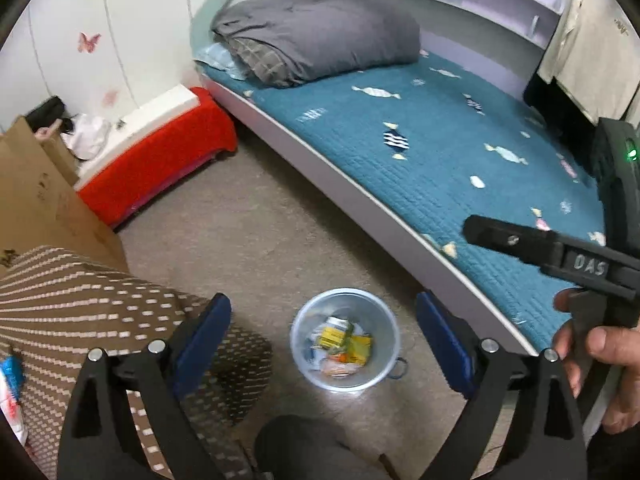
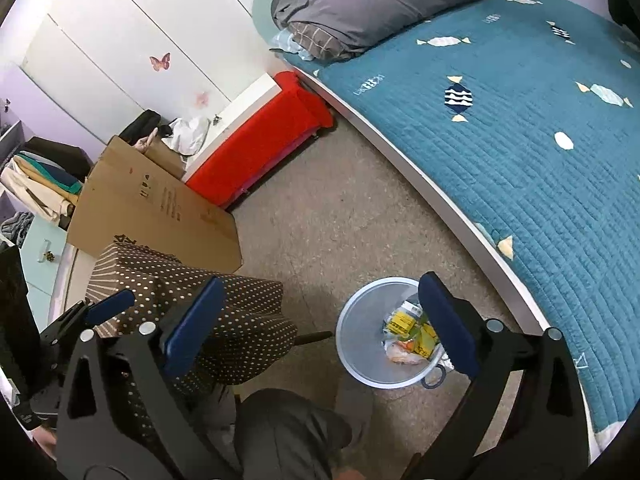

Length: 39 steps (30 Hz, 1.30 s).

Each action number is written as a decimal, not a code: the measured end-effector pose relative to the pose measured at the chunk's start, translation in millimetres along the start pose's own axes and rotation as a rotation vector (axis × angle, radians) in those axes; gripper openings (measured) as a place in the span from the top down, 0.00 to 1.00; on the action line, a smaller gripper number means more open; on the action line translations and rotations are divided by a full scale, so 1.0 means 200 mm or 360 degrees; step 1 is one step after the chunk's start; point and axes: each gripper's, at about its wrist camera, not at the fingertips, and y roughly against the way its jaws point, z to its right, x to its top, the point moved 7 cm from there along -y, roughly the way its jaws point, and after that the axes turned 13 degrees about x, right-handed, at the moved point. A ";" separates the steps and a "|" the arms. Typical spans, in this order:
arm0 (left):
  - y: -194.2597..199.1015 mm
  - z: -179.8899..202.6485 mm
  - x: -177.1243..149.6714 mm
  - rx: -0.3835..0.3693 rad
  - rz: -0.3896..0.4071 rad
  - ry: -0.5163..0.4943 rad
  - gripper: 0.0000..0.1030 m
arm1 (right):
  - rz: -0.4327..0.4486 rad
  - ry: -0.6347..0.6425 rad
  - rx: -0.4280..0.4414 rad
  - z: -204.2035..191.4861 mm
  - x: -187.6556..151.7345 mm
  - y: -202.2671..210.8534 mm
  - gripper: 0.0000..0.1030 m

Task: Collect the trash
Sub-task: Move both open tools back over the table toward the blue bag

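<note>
1. Left tool [image 1: 324, 332]: released, blue pads spread wide, nothing between them; poised above the bin.
2. Right tool [image 2: 320, 320]: released, pads spread wide, nothing gripped; its right pad overlaps the bin's rim in its own view. A hand [image 1: 600, 364] holds its grip.
3. Bin [image 1: 308, 332]: small, translucent, round, on the carpet floor [image 1: 280, 216] just beside the bed [image 1: 440, 152].
4. Trash [image 1: 340, 344]: yellow and orange wrappers and paper, lying inside the bin.
5. Dotted brown cushion [image 2: 240, 312]: left of the bin.
6. Cardboard box [image 2: 160, 208]: behind the cushion.
7. Red cloth [image 1: 160, 160]: draped near the wall.
</note>
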 end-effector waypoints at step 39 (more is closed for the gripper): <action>0.89 -0.97 -0.37 0.0272 0.0471 0.0592 0.09 | -0.0132 0.0806 0.0141 -1.27 -0.19 -0.05 0.06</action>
